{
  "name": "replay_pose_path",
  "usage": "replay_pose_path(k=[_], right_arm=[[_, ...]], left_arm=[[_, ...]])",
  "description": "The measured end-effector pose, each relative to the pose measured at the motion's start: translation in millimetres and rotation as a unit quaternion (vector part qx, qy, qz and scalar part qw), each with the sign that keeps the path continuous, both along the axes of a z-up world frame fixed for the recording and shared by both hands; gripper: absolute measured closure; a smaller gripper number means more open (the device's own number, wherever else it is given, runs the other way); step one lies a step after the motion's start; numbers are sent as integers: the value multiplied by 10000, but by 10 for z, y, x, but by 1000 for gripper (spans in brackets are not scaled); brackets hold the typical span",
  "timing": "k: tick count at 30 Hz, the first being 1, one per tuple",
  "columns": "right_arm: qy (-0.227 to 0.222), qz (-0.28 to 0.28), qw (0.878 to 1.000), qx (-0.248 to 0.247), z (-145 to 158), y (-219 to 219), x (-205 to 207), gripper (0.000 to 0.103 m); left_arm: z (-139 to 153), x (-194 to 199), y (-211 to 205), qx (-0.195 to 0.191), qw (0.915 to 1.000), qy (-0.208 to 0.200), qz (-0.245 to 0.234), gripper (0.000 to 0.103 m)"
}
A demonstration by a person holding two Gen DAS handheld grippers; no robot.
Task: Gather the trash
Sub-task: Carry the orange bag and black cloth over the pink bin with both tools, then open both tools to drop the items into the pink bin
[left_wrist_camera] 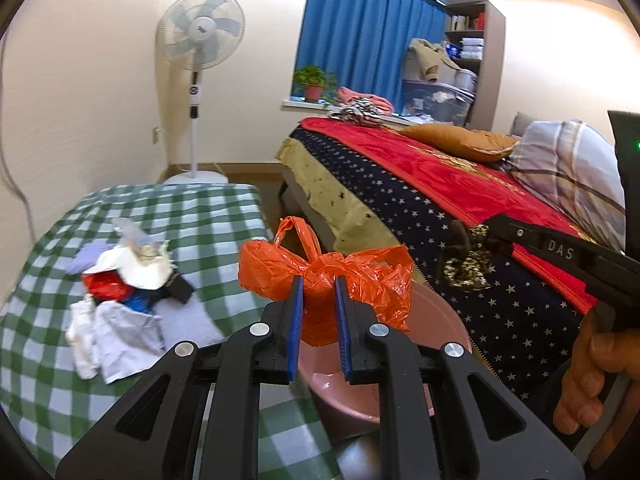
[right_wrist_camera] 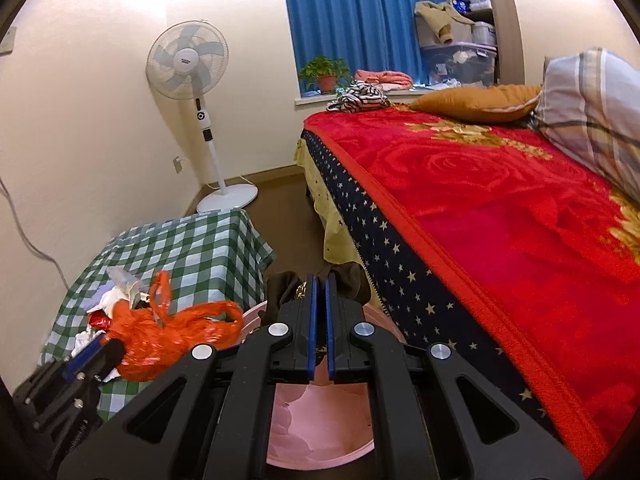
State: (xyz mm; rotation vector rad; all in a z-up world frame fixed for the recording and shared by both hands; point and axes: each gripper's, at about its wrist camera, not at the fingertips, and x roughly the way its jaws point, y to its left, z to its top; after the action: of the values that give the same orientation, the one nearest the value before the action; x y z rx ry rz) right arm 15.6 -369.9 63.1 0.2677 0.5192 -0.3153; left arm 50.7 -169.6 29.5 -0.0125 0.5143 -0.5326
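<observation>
Your left gripper [left_wrist_camera: 318, 312] is clamped on the orange plastic bag [left_wrist_camera: 324, 276]; the crumpled film fills the gap between the blue pads and bulges out on both sides, one loop handle standing up above the knot, so the fingers stand fairly narrow with the bag pinched between them. The bag hangs over the near rim of the pink bin [left_wrist_camera: 436, 320], which sits on the floor between the checked table [left_wrist_camera: 200, 216] and the bed [left_wrist_camera: 460, 196]. Your right gripper [right_wrist_camera: 320, 316] holds a dark crumpled wrapper [right_wrist_camera: 352, 276], brown with a gold pattern; its pads are nearly together with the scrap caught at their tips, and it too is above the bin's pink inside [right_wrist_camera: 320, 420].

The step in hand looks like the drop: both pieces carried over the bin and not yet let go. The next move calls for opening each gripper while its load is squarely over the mouth; the bag is light and broad, so it may catch on the rim or drift out.

More trash [left_wrist_camera: 120, 292] is heaped on the table: white paper, a red scrap, something blue and a clear wrapper; that pile would be your next pickup.
</observation>
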Motion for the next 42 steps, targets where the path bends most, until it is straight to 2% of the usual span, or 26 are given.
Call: replay_pose_path(k=[7,17,19,20,21,22,23,33,36,42], right_arm=[[46,-118,9999,-40,-76,-34,55,99],[139,-137,9998,-89,-133,-19,135,98],[148,-124,9998,-71,-140,-16,137,92],[172,-174,9996,-114,-139,-11,135,87],[157,-260,9994,-165,-130,-7,126,71],[115,-304,9993,-175,-117,-10,110,58],[65,-345,9992,-173,-102,-14,91,56],[-12,-126,9997,-195,-99,95,65,56],[-53,14,9998,-182,-103,172,66,56],[-236,446,9985,-222,-92,418,46,61]], left_arm=[[-266,82,-166,113,9997,97,-171,88],[-437,182,-220,116,9988,375,-284,87],[-466,213,-240,7,9980,493,-405,84],[-483,225,-244,-52,9974,562,-447,74],[-503,241,-229,-140,9966,655,-472,63],[-516,249,-207,-197,9964,697,-446,63],[-525,250,-193,-205,9964,714,-399,63],[-427,152,58,-202,9984,517,-91,64],[-377,129,174,-182,9989,419,62,68],[-287,88,495,-234,9983,255,461,70]])
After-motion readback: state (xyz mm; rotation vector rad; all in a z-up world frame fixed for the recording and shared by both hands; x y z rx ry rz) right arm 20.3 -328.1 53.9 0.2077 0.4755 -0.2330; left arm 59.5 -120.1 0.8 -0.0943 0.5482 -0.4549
